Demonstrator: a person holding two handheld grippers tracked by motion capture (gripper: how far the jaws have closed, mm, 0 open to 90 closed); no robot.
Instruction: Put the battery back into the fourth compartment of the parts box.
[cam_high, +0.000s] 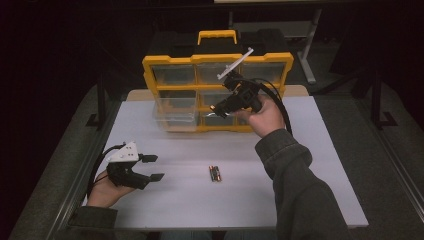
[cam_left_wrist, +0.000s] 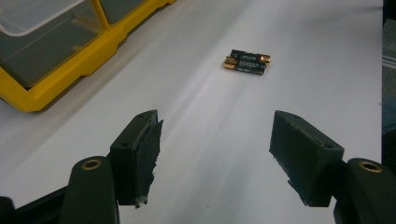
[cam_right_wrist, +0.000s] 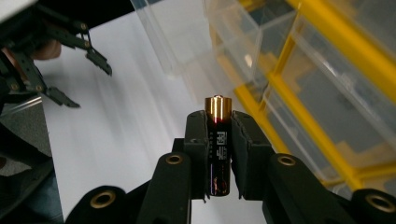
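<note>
The jaws of the right gripper (cam_right_wrist: 218, 154) are clamping a single black battery (cam_right_wrist: 218, 149) around its middle, its gold cap sticking out past the pads at the centre of the right gripper view, probably so that the free end can go first into a compartment. In the high view that right gripper (cam_high: 216, 109) is hanging in the upper middle of the frame, in front of the yellow drawer organiser (cam_high: 218, 92), with a clear drawer (cam_high: 175, 120) pulled out at the organiser's lower left, seemingly ready to receive the battery.

The jaws of the left gripper (cam_left_wrist: 215, 154) are standing wide apart with nothing between them, aimed along the white counter (cam_left_wrist: 196, 140) at the two remaining batteries (cam_left_wrist: 247, 62), which are lying side by side, touching each other, in the upper middle of the left gripper view. In the high view, the left gripper (cam_high: 150, 167) is resting low at the lower left of the frame, well apart from the batteries, likely waiting its turn.
</note>
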